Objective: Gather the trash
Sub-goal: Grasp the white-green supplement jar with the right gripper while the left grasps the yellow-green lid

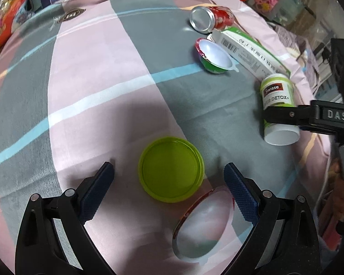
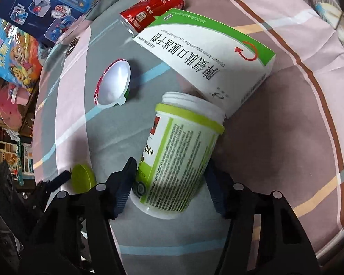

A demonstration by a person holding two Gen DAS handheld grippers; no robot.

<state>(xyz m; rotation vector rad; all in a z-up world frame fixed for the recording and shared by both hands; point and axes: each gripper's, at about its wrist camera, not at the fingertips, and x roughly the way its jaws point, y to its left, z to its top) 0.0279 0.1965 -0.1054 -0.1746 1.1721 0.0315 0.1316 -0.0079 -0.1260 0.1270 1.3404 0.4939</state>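
Observation:
A lime-green lid (image 1: 171, 169) lies on the striped bedsheet between the open fingers of my left gripper (image 1: 169, 178). A white plastic cup (image 1: 204, 223) lies by its right finger. My right gripper (image 2: 170, 178) is shut on the lying white-and-green Swisse bottle (image 2: 178, 155), its fingers touching both sides; the bottle (image 1: 278, 105) also shows at the right of the left wrist view. A white-and-green medicine box (image 2: 208, 55), a red soda can (image 2: 153, 6) and a second white cup (image 2: 114, 84) lie beyond. The lid also shows in the right wrist view (image 2: 81, 178).
The pink, grey and blue striped sheet (image 1: 91, 80) covers the surface. Toy boxes and colourful packages (image 2: 18, 52) crowd the far and left edges. The sheet's right edge (image 1: 309, 87) drops off to clutter.

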